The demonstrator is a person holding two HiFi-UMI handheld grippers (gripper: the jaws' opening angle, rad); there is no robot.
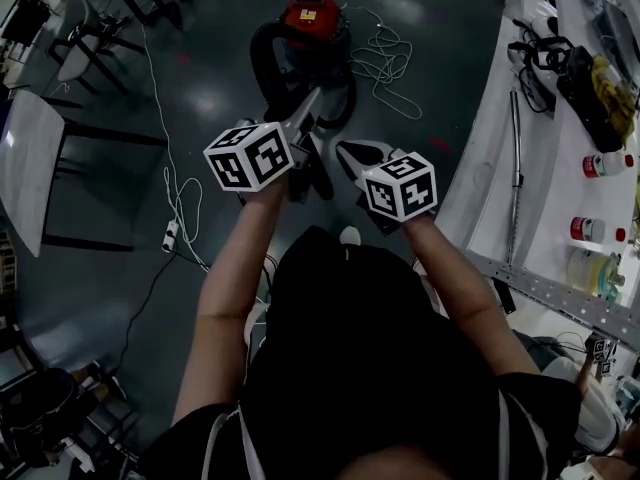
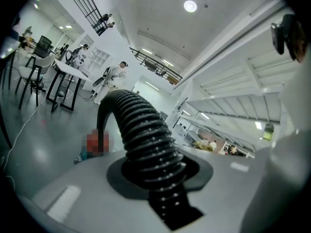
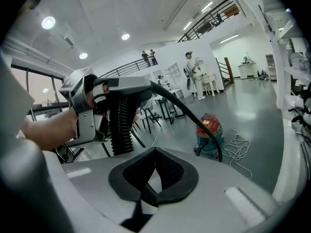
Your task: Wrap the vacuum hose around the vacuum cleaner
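Head view: dim, underexposed; floor (image 1: 205,101) glare toward eleven o'clock.
Gripper views: bright ceiling lamps (image 2: 190,6) at twelve; fisheye edges dark, bent.

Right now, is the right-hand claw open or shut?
Shut. In the right gripper view, the right claw has its two dark pads closed together at the tips, with nothing held between them.

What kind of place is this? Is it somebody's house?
Not a house. It looks like a big workshop or lab hall: a shiny grey floor, a long cluttered white workbench, and a railed balcony high up. A red vacuum cleaner stands on the floor.
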